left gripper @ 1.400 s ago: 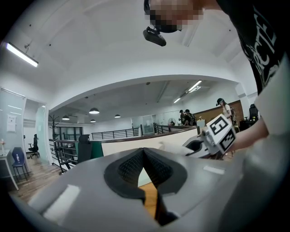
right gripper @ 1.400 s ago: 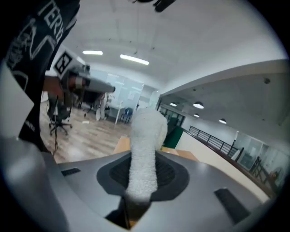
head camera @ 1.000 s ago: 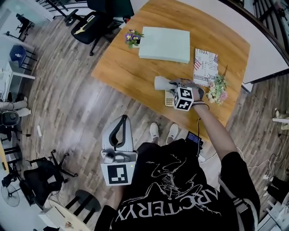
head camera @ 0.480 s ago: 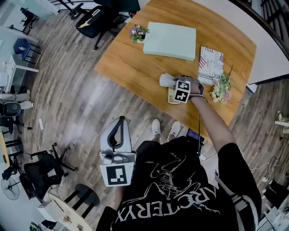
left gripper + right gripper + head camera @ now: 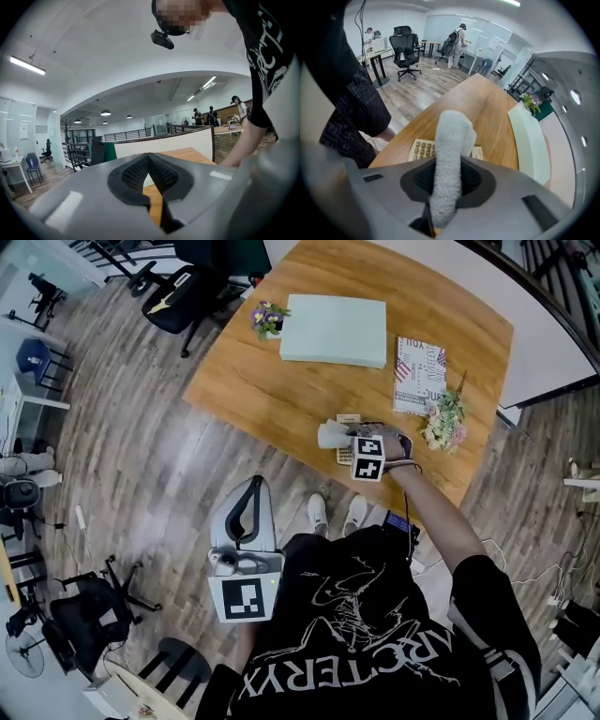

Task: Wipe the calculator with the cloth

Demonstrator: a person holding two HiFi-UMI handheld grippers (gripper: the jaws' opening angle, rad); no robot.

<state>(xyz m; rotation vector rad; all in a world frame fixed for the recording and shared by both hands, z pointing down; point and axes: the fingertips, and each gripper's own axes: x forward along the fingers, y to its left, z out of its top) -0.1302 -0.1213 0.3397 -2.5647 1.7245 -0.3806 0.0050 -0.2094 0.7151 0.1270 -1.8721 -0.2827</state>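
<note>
A beige calculator (image 5: 421,150) lies flat near the front edge of the wooden table (image 5: 281,390); in the head view the calculator (image 5: 344,455) is mostly covered. My right gripper (image 5: 446,180) is shut on a rolled grey cloth (image 5: 449,154), which sticks out over the calculator's keys. In the head view the right gripper (image 5: 349,441) hovers over the calculator with the cloth (image 5: 332,435) poking left. My left gripper (image 5: 246,514) hangs low over the floor beside the person, away from the table, its jaws shut with nothing between them (image 5: 149,169).
A pale green box (image 5: 334,330) sits at the table's far side, with a small flower pot (image 5: 266,319) to its left. A patterned booklet (image 5: 419,375) and a flower bunch (image 5: 444,423) lie right of the calculator. Office chairs (image 5: 183,287) stand beyond the table.
The right gripper with the cloth has slid a little leftward and nearer over the calculator. The left gripper has stayed put by the person's side.
</note>
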